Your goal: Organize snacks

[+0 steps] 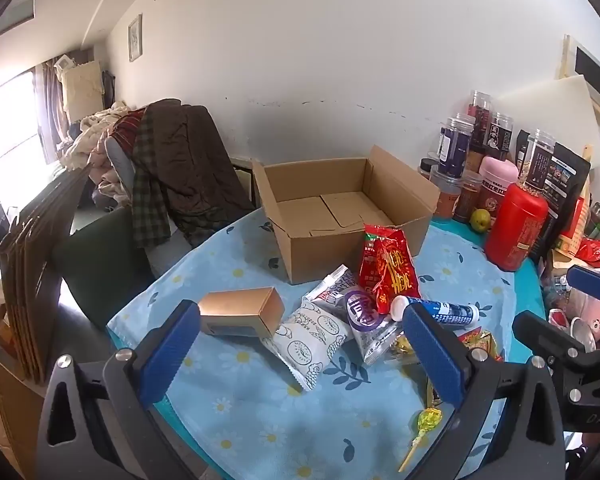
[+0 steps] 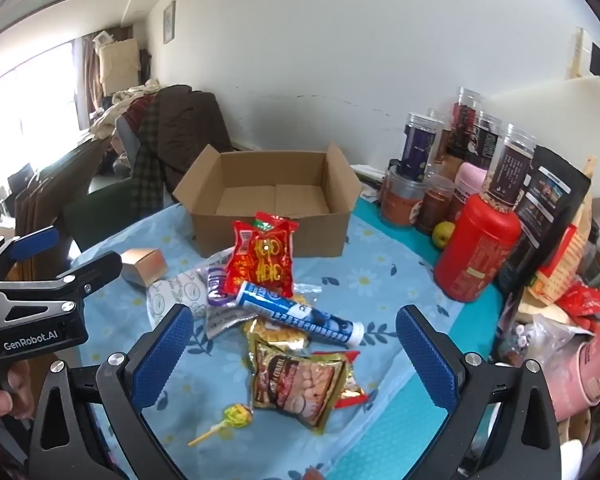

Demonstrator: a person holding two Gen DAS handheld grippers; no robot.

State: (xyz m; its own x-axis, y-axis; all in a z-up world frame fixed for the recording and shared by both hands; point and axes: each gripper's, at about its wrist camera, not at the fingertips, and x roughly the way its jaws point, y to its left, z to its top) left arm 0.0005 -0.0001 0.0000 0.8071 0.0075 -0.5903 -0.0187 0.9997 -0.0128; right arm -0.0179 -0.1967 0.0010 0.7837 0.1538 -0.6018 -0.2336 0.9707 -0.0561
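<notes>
Snacks lie in a loose heap on the tabletop (image 2: 384,280), which wears a light blue cloth printed with daisies and leaves, and behind them an open cardboard box (image 2: 270,216) stands with its flaps up and nothing visible inside. At the back of the heap a red snack packet (image 2: 262,260) leans up just in front of the box; a blue and white tube (image 2: 300,314) with a white cap lies slanted below it, resting across a gold-edged peanut packet (image 2: 300,382) and other wrappers. To the left are a white printed pastry packet (image 1: 312,342), a packet with a purple round label (image 1: 364,312), and a small gold carton (image 1: 242,312) lying on its side. A yellow lollipop (image 2: 236,416) rests apart at the near edge of the pile. The left tool (image 1: 300,354) hovers over the pastry packet with its blue pads spread wide, holding nothing. The right tool (image 2: 296,364) hangs above the peanut packet, likewise spread wide and empty. A red canister (image 2: 476,248), a green-yellow fruit (image 2: 444,234) and a cluster of clear jars (image 2: 512,160) crowd the right side of the tabletop.
</notes>
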